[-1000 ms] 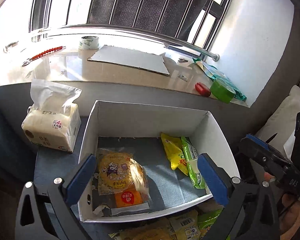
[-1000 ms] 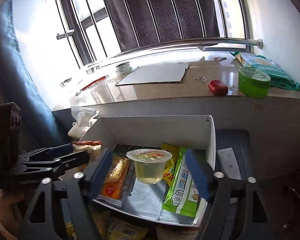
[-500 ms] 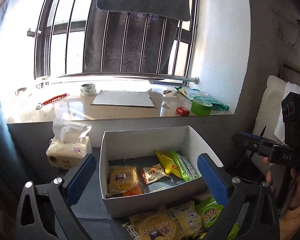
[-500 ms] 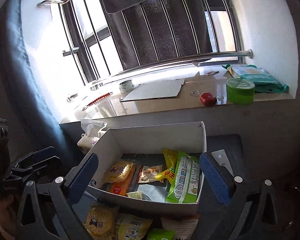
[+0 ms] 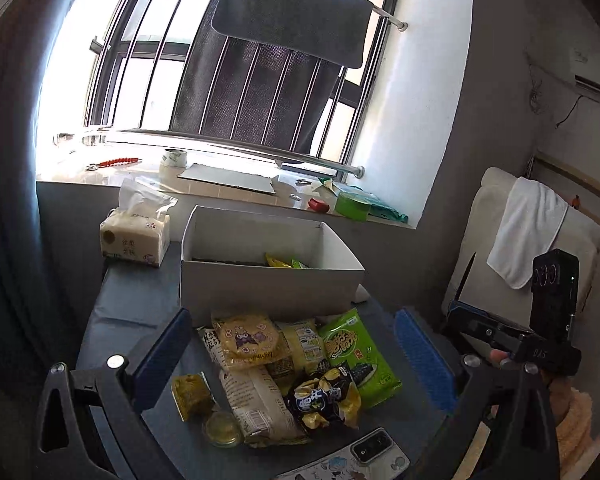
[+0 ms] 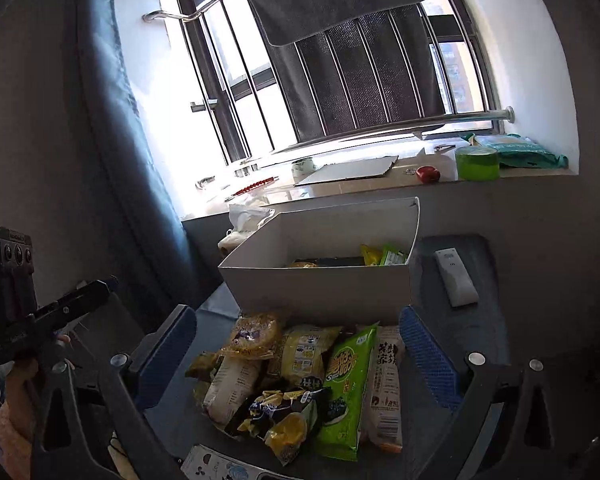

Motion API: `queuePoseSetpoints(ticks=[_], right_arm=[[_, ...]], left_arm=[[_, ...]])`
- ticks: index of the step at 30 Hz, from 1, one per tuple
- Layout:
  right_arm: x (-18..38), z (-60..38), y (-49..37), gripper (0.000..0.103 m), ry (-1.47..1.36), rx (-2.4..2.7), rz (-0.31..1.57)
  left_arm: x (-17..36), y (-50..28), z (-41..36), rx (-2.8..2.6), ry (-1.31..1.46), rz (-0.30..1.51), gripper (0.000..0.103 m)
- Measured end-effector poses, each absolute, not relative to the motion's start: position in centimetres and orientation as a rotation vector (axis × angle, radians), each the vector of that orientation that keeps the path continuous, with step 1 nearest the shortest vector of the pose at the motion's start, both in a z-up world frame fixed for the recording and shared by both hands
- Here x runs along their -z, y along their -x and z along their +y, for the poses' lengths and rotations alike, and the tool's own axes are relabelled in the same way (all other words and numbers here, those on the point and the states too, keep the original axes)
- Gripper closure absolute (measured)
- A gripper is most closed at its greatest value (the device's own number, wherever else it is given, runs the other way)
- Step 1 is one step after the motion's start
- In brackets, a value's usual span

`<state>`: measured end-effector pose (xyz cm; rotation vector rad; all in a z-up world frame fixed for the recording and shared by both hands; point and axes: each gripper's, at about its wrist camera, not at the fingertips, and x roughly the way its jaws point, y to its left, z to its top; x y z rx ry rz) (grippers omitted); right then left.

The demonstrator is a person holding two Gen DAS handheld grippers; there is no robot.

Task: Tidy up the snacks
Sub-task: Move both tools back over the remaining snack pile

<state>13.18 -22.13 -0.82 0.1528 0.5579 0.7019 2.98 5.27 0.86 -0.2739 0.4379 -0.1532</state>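
A white cardboard box (image 5: 268, 284) (image 6: 320, 288) stands on the dark table and holds several snack packs, mostly hidden by its near wall. A pile of loose snacks lies in front of it: a round yellow cake pack (image 5: 248, 338) (image 6: 254, 334), a green seaweed pack (image 5: 358, 354) (image 6: 342, 384), a dark chip bag (image 5: 320, 400) (image 6: 284, 408), a white wafer pack (image 5: 256, 404) and a small jelly cup (image 5: 221, 428). My left gripper (image 5: 296, 356) is open and empty above the pile. My right gripper (image 6: 300, 356) is open and empty above the pile too.
A tissue pack (image 5: 136, 236) stands left of the box. A white remote (image 6: 456, 276) lies to its right. A phone (image 5: 374, 448) lies at the table's near edge. The windowsill behind holds a cardboard sheet (image 5: 228, 178), tape roll (image 5: 174, 158) and green tub (image 6: 477, 163).
Both grippers have pulled back and up from the box to over the loose snack pile. The jelly cup the right gripper held over the box is no longer between its fingers.
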Motion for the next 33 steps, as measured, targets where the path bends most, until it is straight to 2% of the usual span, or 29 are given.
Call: queuePoseSetpoints(ticks=[10, 19, 26, 33], right_arm=[[6.7, -25.1, -8.3, 0.000, -0.189, -0.598, 0.677], [8.2, -24.5, -8.9, 0.000, -0.211, -0.577, 0.713], [9.5, -22.6, -11.0, 0.000, -0.143, -0.590, 0.781], [10.4, -20.4, -16.9, 0.000, -0.099, -0.575, 0.813]], left_arm=[[3.5, 2.0, 5.1, 0.103, 0.325, 0.515, 0.000], [4.4, 1.5, 4.2, 0.098, 0.284, 0.544, 0.000], [5.8, 1.2, 4.7, 0.094, 0.299, 0.576, 0.000], [6.7, 0.9, 5.4, 0.085, 0.332, 0.601, 0.000]])
